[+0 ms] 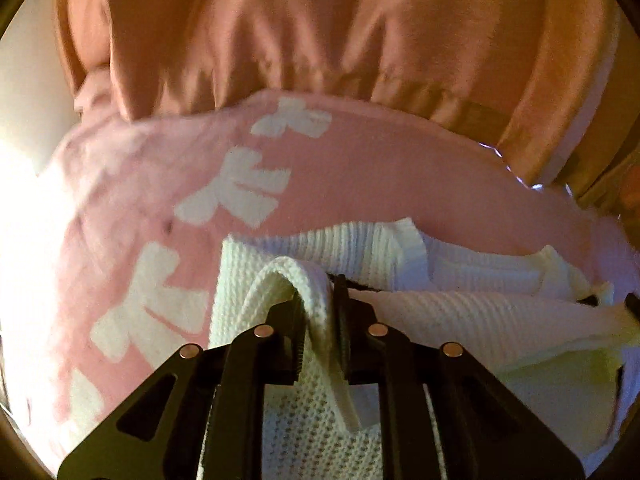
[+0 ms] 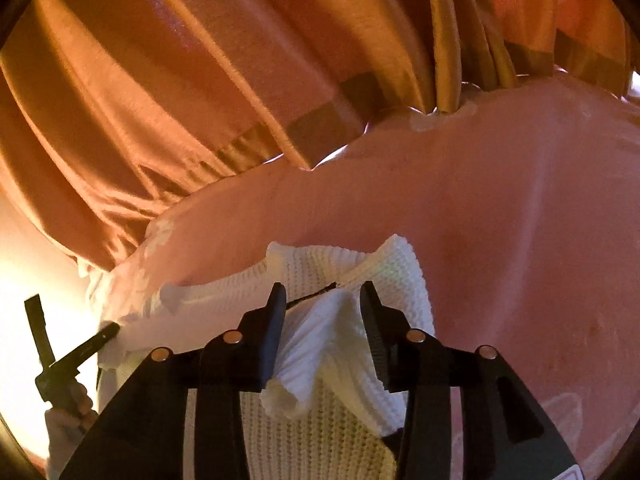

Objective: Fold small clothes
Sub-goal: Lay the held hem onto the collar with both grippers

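White knit top (image 1: 360, 248) lies bunched on the pink cover (image 1: 380, 168), right under both grippers, w/ the orange curtain (image 1: 280, 20) hanging behind the far edge.

I've got the left gripper (image 1: 320, 300) w/ jaws nearly together and a ribbed fold of the knit standing up between them; the left pad looks to be touching it, right pad shows a sliver of gap. Can't say for sure it's a real pinch, so I call that one uncertain.

Right gripper (image 2: 322, 300) is clearly apart: a loose peak of the knit sits in the gap but neither pad presses on it. In the right view the left gripper (image 2: 80, 344) shows at far left, by the knit's left end.

What matters next: the top's long axis runs left-right across both views, between the two grippers, each at one end. So neither hand is nearer overall; each owns its own end. Any fold across should, I judge, carry one end over toward the other.
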### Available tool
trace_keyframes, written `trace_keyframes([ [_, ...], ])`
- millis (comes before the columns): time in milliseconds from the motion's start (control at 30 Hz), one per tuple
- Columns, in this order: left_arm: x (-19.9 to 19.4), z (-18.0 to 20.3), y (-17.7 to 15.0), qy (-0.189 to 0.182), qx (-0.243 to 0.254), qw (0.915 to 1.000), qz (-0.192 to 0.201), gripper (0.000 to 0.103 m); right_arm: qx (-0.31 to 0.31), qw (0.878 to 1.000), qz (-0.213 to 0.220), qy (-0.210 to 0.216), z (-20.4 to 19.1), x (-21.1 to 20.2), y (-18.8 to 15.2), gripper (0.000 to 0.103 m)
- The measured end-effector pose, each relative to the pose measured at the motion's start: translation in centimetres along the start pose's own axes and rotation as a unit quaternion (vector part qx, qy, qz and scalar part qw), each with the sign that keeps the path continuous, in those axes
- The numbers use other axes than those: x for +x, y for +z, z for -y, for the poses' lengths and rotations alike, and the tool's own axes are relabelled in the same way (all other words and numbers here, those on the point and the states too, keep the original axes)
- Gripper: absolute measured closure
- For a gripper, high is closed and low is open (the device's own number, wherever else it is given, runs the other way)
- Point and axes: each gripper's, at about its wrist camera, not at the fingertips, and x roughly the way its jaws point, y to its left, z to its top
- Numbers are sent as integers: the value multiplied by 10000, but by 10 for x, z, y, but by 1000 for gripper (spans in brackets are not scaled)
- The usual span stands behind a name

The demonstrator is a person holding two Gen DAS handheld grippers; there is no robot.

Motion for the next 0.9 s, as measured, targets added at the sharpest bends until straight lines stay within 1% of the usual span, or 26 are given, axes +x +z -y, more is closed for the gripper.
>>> trace_keyframes([
  [167, 2, 0, 2, 4, -67, 10000, -65, 89, 105, 9998, -119, 130, 4, 2, 1, 64],
  [300, 0, -1, 0, -28, -156, 9998, -120, 89, 133, 9991, -303, 268, 2, 0, -6, 63],
  [433, 0, 1, 0, 6, -153, 9998, -139, 89, -14, 9989, -343, 305, -7, 0, -13, 63],
  [467, 0, 0, 0, -2, -149, 9998, -135, 89, -59, 9989, -365, 293, -9, 1, -14, 68],
  [500, 0, 1, -1, 1, -129, 9998, -141, 89, -96, 9988, -374, 296, -11, 3, -14, 82],
  [533, 0, 2, -1, 14, -123, 9998, -147, 89, -119, 9988, -347, 316, -14, 3, -14, 90],
  [567, 0, 2, -2, -3, -139, 9998, -144, 89, -106, 9989, -287, 343, -15, 3, -13, 93],
  [633, -1, 0, 1, -47, -200, 9997, -130, 89, -64, 9991, -39, 425, -15, 0, -4, 93],
  [667, 0, -1, 3, -70, -235, 9996, -116, 89, -53, 9989, 119, 456, -15, 0, 0, 91],
  [700, 2, -3, 7, -93, -308, 9994, -99, 88, -69, 9987, 345, 357, -12, -3, 5, 86],
  [733, 4, -4, 10, -140, -375, 9992, -95, 86, -75, 9986, 480, 225, -9, -4, 7, 79],
  [767, 6, -7, 12, -182, -452, 9988, -102, 82, -43, 9981, 618, 44, -6, -8, 6, 60],
  [800, 9, -10, 13, -169, -532, 9984, -113, 72, 27, 9969, 781, -128, -1, -13, 5, 48],
  [833, 8, -14, 13, -86, -615, 9980, -79, 65, 116, 9960, 872, -159, 3, -18, 6, 46],
  [867, 5, -17, 13, 14, -667, 9978, 10, 61, 167, 9959, 886, -111, 6, -20, 7, 46],
  [900, 1, -19, 13, 95, -688, 9975, 98, 50, 218, 9957, 898, -84, 9, -23, 9, 46],
])
